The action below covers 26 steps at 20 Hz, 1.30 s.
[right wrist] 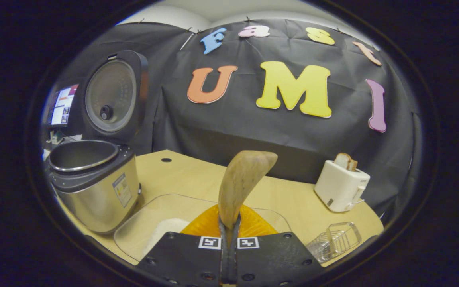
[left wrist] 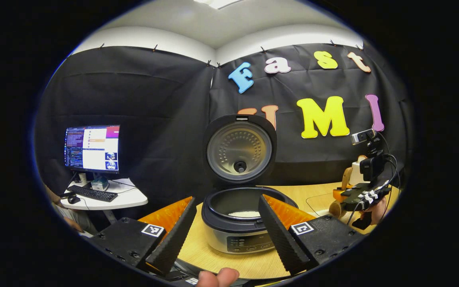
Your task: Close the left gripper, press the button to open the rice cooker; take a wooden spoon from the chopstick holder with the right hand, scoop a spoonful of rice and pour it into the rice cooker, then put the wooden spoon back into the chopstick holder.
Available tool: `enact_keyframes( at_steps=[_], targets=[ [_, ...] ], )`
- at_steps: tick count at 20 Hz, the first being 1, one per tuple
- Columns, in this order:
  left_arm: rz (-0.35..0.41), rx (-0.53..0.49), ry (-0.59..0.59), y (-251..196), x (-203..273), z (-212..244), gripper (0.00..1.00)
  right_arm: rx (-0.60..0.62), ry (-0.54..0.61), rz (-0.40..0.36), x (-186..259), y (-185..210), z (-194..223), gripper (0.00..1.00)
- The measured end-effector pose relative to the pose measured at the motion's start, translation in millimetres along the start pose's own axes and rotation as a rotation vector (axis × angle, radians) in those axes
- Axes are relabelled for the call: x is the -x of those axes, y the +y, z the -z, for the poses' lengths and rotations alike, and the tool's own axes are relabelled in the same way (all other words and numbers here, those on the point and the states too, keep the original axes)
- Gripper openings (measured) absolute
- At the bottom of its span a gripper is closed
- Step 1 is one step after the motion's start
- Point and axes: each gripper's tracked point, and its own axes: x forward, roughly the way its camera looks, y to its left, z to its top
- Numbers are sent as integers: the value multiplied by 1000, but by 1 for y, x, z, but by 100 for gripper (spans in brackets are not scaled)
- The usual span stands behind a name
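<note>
With the rice cooker (right wrist: pixel 94 175) lid up, we hold the wooden spoon (right wrist: pixel 241 179) pinched in our right gripper (right wrist: pixel 229 223) above the clear rice tray (right wrist: pixel 142 223), left gripper (left wrist: pixel 223 227) spread wide; scooping probably comes next.

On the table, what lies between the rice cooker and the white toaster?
In the right gripper view, a clear tray holding rice lies beside the rice cooker; then bare wooden table runs to the toaster. The wooden spoon rises in front.
</note>
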Motion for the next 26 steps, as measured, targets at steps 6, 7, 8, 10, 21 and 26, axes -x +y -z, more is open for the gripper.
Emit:
enact_keyframes(
  at_steps=[6,7,8,10,21,26],
  targets=[
    [-25,14,22,9,-2,5,99,-159,39,-78,-3,30,-1,0],
    [-30,12,30,10,-2,8,99,-193,46,-87,-3,33,-2,0],
    [-33,14,38,11,-2,9,99,-219,56,-97,-4,37,-2,0],
    [-36,27,46,12,-4,11,99,-245,67,-117,-3,42,-4,0],
    [-14,36,59,1,1,9,99,-589,114,-198,8,38,-6,0],
    [1,41,47,-5,4,5,99,-782,106,-200,11,16,-4,0]
  ],
)
